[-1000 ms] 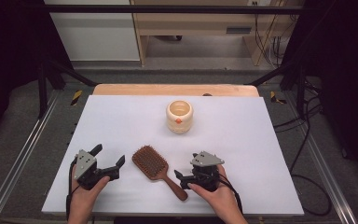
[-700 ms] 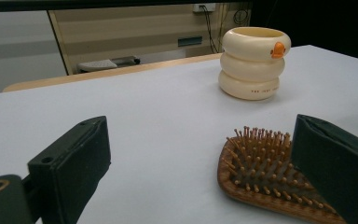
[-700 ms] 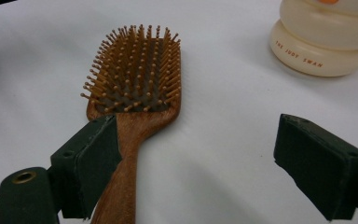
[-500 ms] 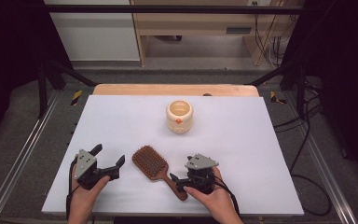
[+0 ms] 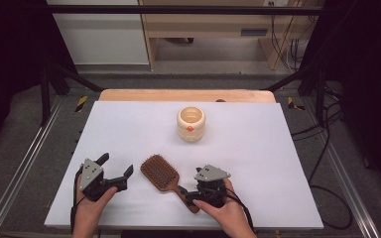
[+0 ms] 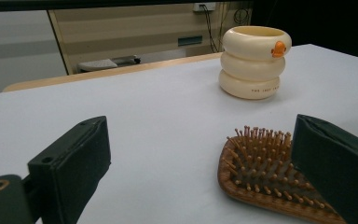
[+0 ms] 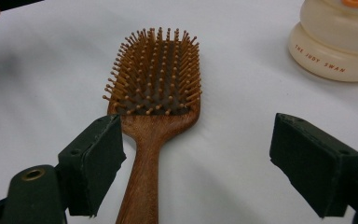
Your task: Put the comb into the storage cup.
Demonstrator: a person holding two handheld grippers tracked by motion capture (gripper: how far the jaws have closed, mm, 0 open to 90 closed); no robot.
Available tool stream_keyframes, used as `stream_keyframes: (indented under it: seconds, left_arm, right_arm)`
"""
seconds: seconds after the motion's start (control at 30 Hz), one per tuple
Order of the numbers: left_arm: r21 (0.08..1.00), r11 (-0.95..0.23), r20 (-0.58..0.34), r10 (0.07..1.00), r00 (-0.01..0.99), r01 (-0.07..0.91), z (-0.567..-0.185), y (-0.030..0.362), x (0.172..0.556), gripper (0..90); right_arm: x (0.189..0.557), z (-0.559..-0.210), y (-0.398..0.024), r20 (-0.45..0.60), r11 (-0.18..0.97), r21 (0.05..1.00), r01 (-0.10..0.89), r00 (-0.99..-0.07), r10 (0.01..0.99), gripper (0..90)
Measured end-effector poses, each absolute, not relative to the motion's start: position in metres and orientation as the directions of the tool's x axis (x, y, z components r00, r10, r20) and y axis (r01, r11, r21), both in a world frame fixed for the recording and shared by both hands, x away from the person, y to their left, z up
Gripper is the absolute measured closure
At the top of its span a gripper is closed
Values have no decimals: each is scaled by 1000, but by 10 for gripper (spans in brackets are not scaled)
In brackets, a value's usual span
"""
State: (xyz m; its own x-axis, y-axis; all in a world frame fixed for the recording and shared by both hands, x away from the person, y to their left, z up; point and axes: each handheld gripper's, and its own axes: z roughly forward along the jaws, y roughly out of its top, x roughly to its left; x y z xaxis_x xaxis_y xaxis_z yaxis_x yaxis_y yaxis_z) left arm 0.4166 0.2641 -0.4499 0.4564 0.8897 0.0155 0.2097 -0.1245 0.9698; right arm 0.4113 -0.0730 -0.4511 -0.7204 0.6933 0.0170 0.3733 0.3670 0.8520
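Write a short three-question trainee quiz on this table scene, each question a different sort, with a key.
1. True or false: the hairbrush lies with its bristles facing up.
2. Which part of the hairbrush lies between the right gripper's jaws? A) bristle head B) handle C) nothing
3. Fill in: the cream cup stands ___ from the person than the hairbrush.

Key: 1 true. 2 B; the jaws stand apart, pads not touching the wood. 3 farther.

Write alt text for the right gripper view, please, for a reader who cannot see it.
The right gripper stands open over the handle of a wooden paddle hairbrush lying bristles up on a white table, not yet gripping it. A cream ringed cup stands at upper right.
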Motion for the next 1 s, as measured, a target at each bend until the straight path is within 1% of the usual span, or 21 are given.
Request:
stream_keyframes:
  seconds: [0.37,0.5,0.63,0.7,1.0]
  left_arm:
    - [970,-123,14,890,456,209,-450,264,417,52]
    - [970,-123,14,890,456,210,-450,264,417,51]
    - [970,-126,16,889,458,210,-450,264,417,51]
    - [970,-126,15,888,459,210,-450,264,417,52]
    - [969,-126,15,887,461,211,-450,264,417,52]
  right_arm:
    - [407,-452,-66,14,383,846,371,-734,679,181]
    - [405,-452,-63,12,390,847,362,-746,666,228]
    - [401,-451,-61,-5,406,848,341,-760,650,295]
    - [400,-451,-60,-10,415,846,335,-768,640,344]
    - [390,-452,-57,-16,451,839,304,-815,579,608]
